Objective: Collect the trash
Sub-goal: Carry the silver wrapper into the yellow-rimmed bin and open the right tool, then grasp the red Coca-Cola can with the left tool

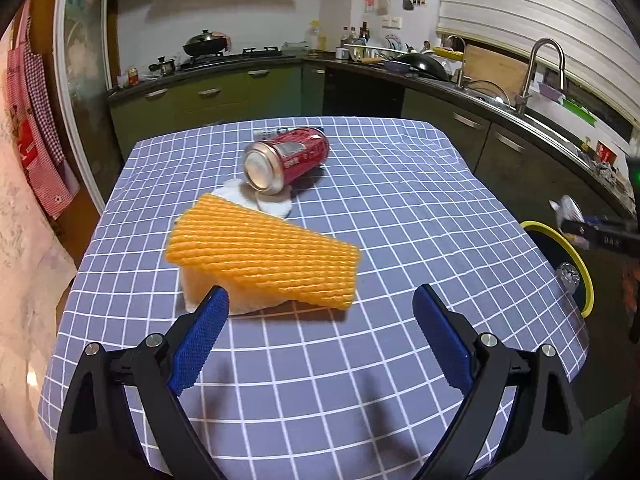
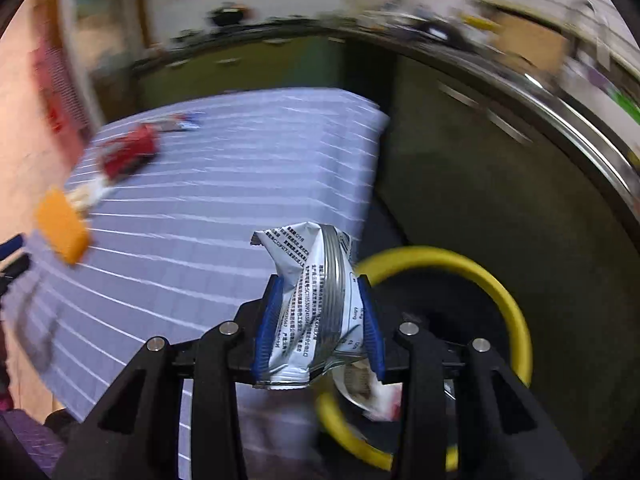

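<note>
Crumpled wrapper (image 2: 310, 304) in right claw (image 2: 320, 320)

So the foam net sleeve (image 1: 264, 252) sits near the front of the table (image 1: 400, 208), with the can (image 1: 286, 159) lying on its side right behind it — a tissue (image 1: 276, 205) tucked between them. Bin (image 1: 576, 264) stands off the table's right edge, wrapper (image 2: 316, 304) above its rim.
</note>
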Action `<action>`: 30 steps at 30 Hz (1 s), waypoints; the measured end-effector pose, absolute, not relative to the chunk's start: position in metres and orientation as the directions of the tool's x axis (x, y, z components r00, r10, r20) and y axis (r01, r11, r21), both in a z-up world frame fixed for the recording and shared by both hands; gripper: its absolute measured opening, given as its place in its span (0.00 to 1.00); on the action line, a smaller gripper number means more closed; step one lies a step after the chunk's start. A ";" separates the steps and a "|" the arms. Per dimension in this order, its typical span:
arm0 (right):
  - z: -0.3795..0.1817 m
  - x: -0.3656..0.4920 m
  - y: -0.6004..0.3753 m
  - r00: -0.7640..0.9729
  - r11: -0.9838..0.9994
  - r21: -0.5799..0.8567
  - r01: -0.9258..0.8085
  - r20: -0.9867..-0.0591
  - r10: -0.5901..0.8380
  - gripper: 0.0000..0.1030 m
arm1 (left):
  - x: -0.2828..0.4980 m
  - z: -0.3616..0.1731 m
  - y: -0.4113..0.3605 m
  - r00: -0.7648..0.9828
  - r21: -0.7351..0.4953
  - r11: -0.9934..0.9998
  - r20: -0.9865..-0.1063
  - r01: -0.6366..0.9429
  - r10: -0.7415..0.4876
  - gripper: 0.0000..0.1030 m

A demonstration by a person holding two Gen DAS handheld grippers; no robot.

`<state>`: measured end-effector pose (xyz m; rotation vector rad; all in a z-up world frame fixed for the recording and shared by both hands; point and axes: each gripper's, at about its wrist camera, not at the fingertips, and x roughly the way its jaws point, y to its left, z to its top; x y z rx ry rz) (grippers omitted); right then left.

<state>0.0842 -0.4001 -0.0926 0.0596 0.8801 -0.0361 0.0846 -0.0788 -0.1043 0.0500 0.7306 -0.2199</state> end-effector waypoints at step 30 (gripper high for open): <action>-0.103 0.073 -0.408 0.676 0.990 0.092 0.104 -0.737 -0.003 0.62 | 0.214 -0.059 -0.071 0.670 0.060 0.915 -0.700 0.400 -0.247 0.89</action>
